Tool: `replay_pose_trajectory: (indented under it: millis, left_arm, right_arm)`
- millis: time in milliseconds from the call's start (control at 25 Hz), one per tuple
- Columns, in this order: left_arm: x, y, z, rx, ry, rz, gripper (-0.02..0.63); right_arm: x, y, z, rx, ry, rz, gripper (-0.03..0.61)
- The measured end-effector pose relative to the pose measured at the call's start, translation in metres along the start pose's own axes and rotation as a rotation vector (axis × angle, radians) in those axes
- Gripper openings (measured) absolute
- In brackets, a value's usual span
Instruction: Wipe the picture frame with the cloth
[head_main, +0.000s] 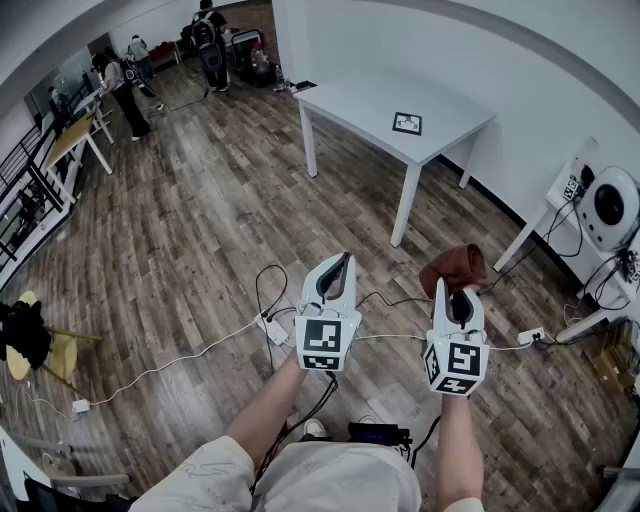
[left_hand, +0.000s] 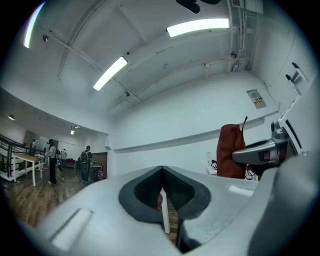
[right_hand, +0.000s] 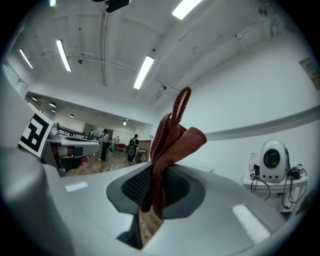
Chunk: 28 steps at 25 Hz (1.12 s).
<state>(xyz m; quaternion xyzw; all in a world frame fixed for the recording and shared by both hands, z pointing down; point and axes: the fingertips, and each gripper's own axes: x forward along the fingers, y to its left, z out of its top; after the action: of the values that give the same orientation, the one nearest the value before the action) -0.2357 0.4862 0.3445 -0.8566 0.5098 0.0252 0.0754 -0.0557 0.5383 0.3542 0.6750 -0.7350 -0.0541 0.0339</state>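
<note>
The picture frame (head_main: 407, 123), small with a dark border, lies flat on the white table (head_main: 350, 100) far ahead of both grippers. My right gripper (head_main: 441, 289) (right_hand: 157, 172) is shut on a rust-brown cloth (head_main: 456, 267) (right_hand: 172, 132), which bunches up above the jaw tips. In the left gripper view the cloth (left_hand: 231, 150) also shows at the right. My left gripper (head_main: 343, 262) (left_hand: 162, 170) is held beside it, its jaws closed together with nothing between them. Both grippers are raised over the wooden floor, well short of the table.
Cables and a white power strip (head_main: 272, 328) lie on the floor under the grippers. A white round device (head_main: 610, 205) stands on a small stand at the right wall. A yellow chair (head_main: 35, 350) stands at the left. Several people (head_main: 125, 85) stand at the far left.
</note>
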Motion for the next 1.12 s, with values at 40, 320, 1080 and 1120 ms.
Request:
replay_pose_trajectory:
  millis: [40, 320, 1080, 1120]
  left_arm:
    - [0.001, 0.0, 0.0, 0.001, 0.0, 0.0, 0.0]
    - [0.008, -0.004, -0.004, 0.001, 0.007, -0.004, 0.0]
    - [0.066, -0.063, -0.01, 0.008, 0.031, -0.001, 0.0]
    - [0.07, -0.07, -0.012, 0.007, 0.035, 0.0, 0.0]
  right_arm:
    - [0.001, 0.0, -0.001, 0.0, 0.001, 0.0, 0.077]
    - [0.007, -0.004, -0.005, 0.006, 0.004, 0.002, 0.077]
    - [0.022, -0.08, -0.027, 0.039, 0.021, 0.028, 0.079]
    - [0.022, -0.086, -0.03, 0.039, 0.024, 0.033, 0.078]
